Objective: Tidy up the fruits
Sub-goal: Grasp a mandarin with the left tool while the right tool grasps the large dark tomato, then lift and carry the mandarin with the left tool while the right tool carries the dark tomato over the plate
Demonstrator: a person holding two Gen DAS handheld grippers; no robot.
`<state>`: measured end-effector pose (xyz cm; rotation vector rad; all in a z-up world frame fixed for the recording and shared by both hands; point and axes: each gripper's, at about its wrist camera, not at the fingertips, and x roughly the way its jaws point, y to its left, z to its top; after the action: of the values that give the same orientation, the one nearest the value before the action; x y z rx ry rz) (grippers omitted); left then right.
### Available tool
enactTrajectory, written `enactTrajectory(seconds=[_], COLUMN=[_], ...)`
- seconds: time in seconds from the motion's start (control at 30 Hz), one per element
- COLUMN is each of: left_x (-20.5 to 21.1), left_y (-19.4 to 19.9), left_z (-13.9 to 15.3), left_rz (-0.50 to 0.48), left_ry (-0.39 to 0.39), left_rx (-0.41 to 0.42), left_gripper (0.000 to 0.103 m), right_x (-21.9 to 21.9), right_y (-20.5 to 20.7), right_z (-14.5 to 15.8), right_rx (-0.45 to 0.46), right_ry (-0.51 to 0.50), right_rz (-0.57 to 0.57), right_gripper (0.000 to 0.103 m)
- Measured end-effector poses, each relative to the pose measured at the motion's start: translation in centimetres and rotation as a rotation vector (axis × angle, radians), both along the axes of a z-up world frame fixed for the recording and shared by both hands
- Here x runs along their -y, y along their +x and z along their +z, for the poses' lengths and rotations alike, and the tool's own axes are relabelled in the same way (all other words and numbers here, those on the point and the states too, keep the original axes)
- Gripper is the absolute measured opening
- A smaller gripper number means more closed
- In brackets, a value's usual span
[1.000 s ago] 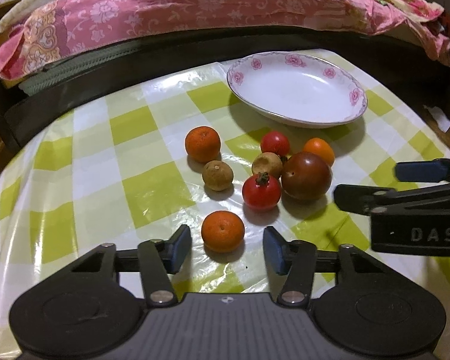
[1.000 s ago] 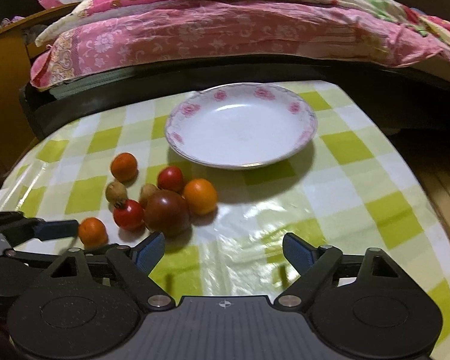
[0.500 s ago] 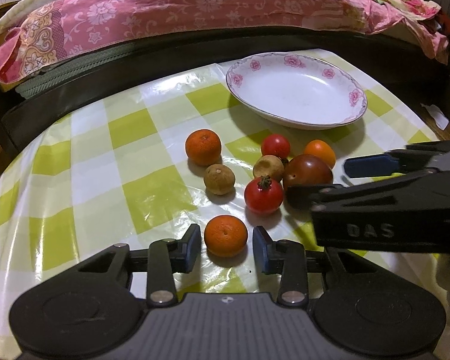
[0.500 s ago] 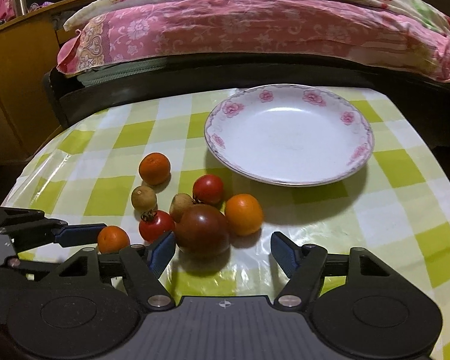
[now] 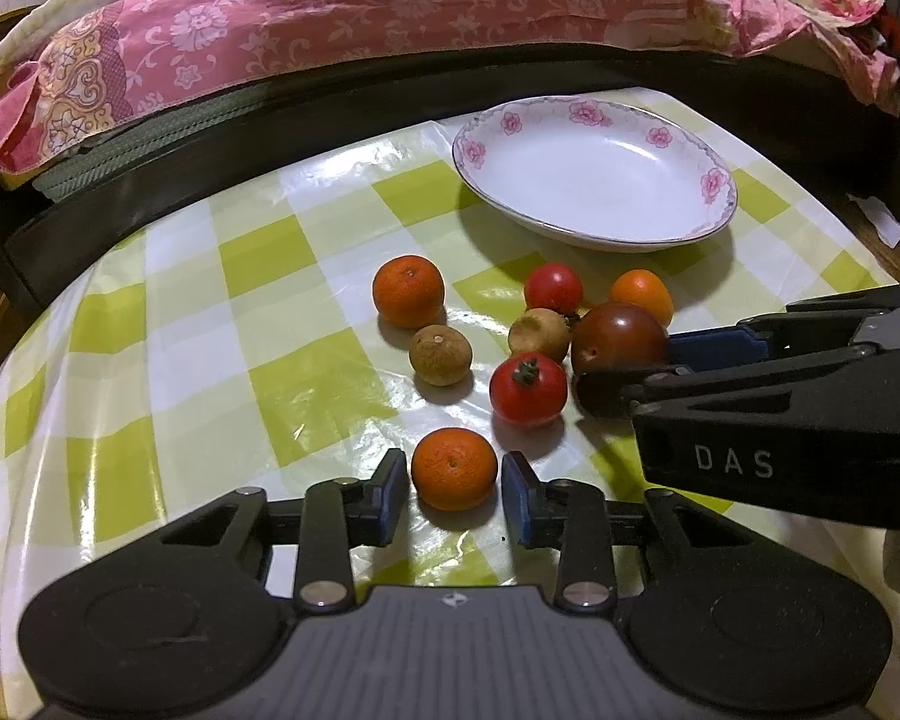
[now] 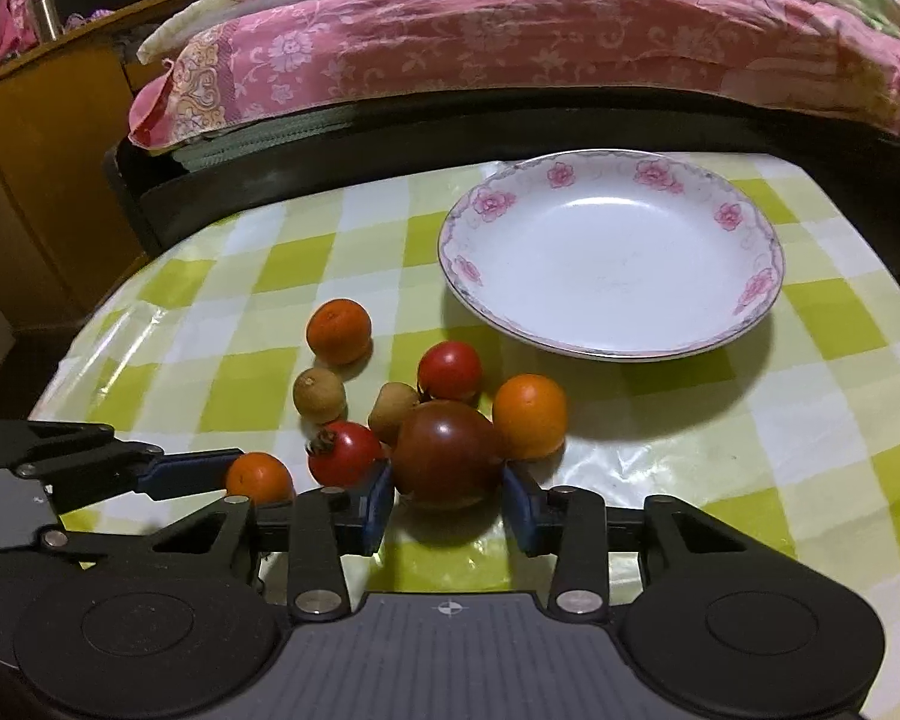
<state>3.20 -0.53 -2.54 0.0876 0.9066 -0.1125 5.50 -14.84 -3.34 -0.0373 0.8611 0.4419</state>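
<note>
text: "das" | on: right hand-held gripper (image 5: 624, 372) side | colour: pale letters
</note>
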Motion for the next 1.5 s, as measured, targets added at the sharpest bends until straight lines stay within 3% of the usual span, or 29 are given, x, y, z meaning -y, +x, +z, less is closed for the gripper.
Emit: enactTrajectory(seconds=[0.6, 1.5], left_x=[-0.1, 2.0], left_y=[-0.2, 1.1], left_z=[0.3, 3.5], left_rz=[0.001, -0.04], left_ry=[0.006, 0.069], left_rx=[-0.014, 0.077], left_gripper=[0.037, 0.037], right_x=[0.7, 2.1], right_y=[-0.9, -1.9], right_z=[0.4, 3.0], right_rx=[0.001, 0.062], right_ry=[-0.001, 0.02], right_rz=[-0.022, -0.057], right_gripper=[0.034, 0.034])
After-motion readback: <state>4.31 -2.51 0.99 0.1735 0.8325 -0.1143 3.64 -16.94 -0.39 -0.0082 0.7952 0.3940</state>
